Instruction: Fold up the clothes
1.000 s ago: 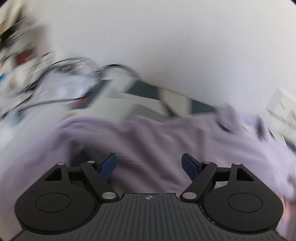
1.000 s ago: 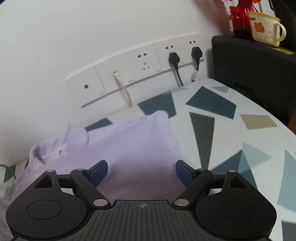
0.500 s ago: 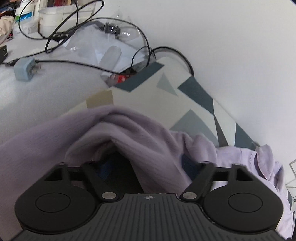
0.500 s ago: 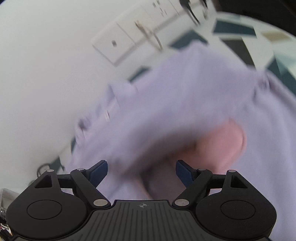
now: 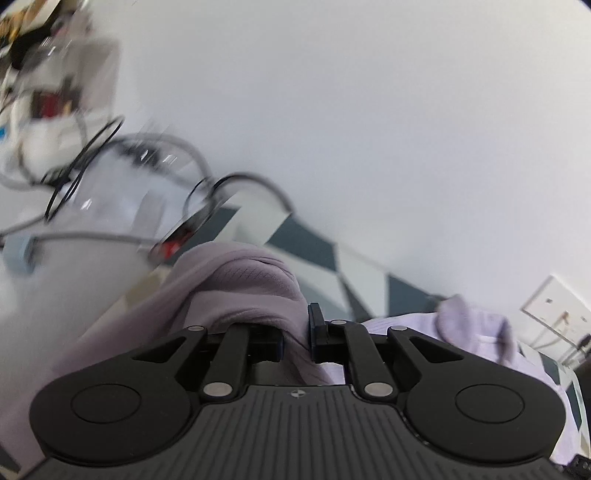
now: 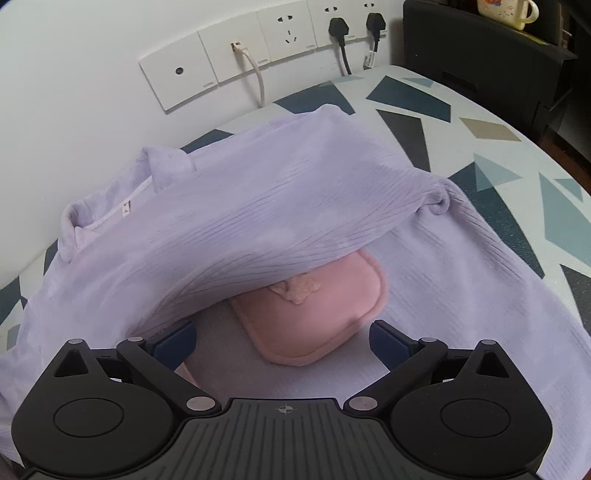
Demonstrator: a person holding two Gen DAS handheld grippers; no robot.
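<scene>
A lilac ribbed garment lies spread on the patterned table, one part folded across its middle. A pink pocket patch peeks out from under that fold. My right gripper hovers over the patch, jaws opening wide, pads touching nothing. In the left wrist view a bunched fold of the same garment rises between the fingers. My left gripper is closing on it, and the pads pinch the cloth.
Wall sockets with a white cable and two black plugs run along the wall behind the table. A black box with a mug stands at the far right. Blurred black cables and clutter lie beyond the table's left end.
The left jaws have drawn together on a fold of the garment and lifted it. The right jaws have spread wider and the right view has steadied over the pink patch.
</scene>
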